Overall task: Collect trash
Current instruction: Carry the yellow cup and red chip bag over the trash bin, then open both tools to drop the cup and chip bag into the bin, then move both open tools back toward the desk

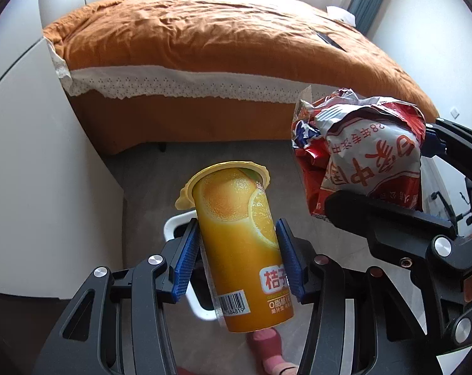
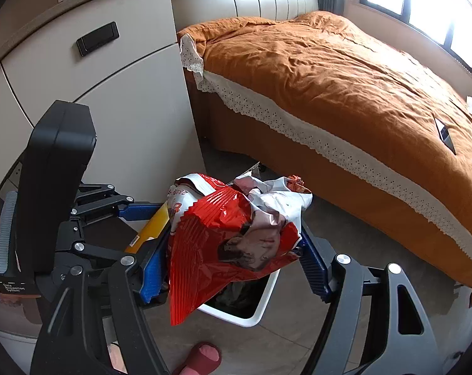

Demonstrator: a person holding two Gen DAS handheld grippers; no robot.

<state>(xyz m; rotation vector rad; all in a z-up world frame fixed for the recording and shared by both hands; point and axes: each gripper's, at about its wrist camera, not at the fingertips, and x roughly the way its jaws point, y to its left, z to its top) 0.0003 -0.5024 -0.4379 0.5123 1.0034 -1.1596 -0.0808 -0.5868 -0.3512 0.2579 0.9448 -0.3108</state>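
Left wrist view: the left gripper point(image 1: 237, 259) is closed on an orange juice cup point(image 1: 239, 247), its blue pads point(image 1: 186, 265) pressing on opposite sides of the cup's wall. The cup is tilted, yellow rim uppermost, barcode end lowest. It hangs above a white waste bin point(image 1: 201, 307) standing on the grey floor point(image 1: 204, 156); only part of the bin's rim shows behind the cup and fingers. A pink slipper point(image 1: 271, 353) on a person's foot shows just below the cup.

To the right in the same view, the right gripper holds a crumpled red and white snack bag point(image 1: 360, 156), near the cup but not touching it.

Right wrist view: the right gripper point(image 2: 236, 259) stands partly open, its blue pads point(image 2: 153, 270) closed on the snack bag point(image 2: 229, 243), which bulges above the fingers and hangs down below them. The bag's lower end is over the waste bin point(image 2: 260, 306), whose dark inside holds some contents too dim to identify. The juice cup point(image 2: 151, 229) shows as a yellow strip to the left, between the left gripper's fingers.

Surroundings: a bed with an orange cover point(image 2: 345, 72) and white lace trim runs along the far side; a white cabinet point(image 2: 117, 87) stands beside the bed's head. A dark flat item point(image 2: 445, 134) lies on the cover; I cannot tell what it is.
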